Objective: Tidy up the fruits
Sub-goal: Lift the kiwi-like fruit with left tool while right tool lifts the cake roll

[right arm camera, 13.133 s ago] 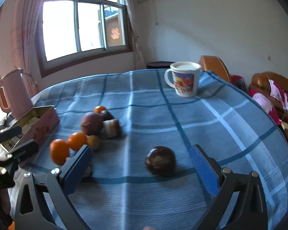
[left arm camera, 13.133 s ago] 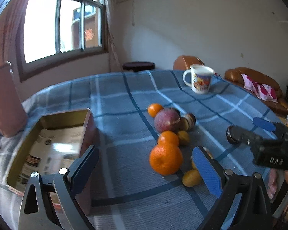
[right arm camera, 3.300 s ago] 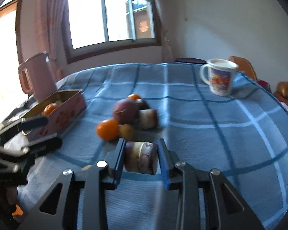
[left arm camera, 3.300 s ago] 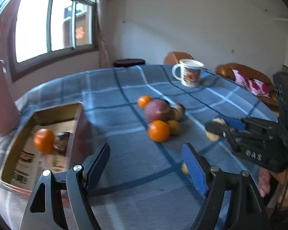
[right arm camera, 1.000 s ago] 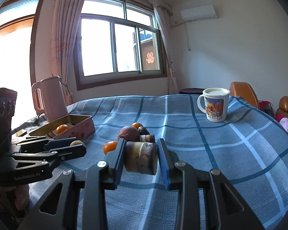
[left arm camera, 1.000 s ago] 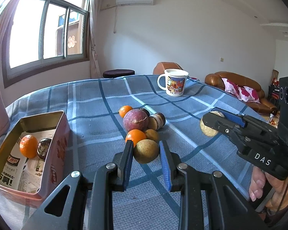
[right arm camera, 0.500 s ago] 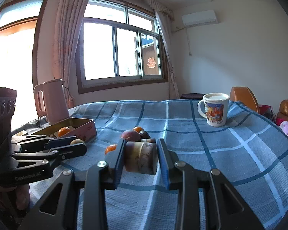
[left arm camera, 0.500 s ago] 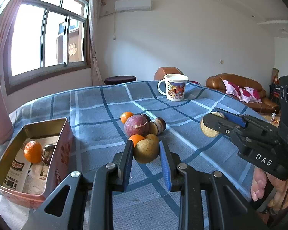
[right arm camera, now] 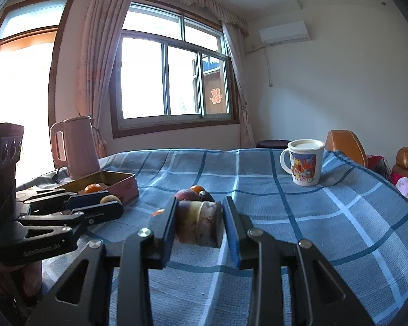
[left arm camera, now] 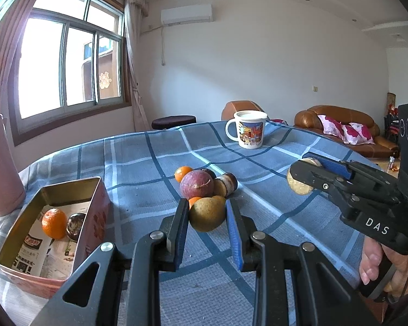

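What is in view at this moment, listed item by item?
tin box: one, pink outside, left on the table.
fruit in box: two, an orange one and a dark one.
fruit pile: several, orange, purple, brown, mid-table.
mug: one, white with a print, far side.
kettle: one, pink, behind the box.
tablecloth: blue plaid.
left tongs: shut on a yellow-brown fruit.
right tongs: shut on a cut purple-brown fruit.

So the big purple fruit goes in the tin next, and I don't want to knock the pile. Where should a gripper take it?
Probably from above, pads on the left and right flanks of the purple fruit: smaller fruits crowd its front, back and right, while its rounded top stands clear of them.
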{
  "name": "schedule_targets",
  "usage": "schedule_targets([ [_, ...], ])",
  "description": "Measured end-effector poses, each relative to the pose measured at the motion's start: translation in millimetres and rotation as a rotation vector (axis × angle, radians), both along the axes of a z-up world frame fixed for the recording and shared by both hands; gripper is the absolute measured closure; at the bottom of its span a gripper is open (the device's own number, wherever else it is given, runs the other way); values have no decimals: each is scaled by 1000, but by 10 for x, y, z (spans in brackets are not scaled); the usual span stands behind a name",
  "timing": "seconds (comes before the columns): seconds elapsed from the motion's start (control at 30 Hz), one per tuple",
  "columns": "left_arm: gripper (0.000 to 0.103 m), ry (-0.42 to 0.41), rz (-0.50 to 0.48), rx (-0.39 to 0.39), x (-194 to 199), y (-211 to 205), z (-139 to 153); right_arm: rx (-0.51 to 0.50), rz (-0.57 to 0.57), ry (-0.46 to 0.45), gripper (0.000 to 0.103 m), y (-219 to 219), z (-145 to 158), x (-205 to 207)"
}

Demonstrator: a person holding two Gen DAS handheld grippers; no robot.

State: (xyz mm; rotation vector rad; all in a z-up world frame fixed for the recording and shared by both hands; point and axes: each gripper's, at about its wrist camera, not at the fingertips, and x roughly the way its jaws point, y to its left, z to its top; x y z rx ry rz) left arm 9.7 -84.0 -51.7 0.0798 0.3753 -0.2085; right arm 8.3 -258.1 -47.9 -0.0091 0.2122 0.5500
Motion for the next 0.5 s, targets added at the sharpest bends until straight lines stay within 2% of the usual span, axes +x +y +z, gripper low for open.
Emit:
schedule_targets([
  [0.5, 74, -62, 19, 30, -86, -19, 57, 11, 5, -38, 67, -20, -1, -70],
])
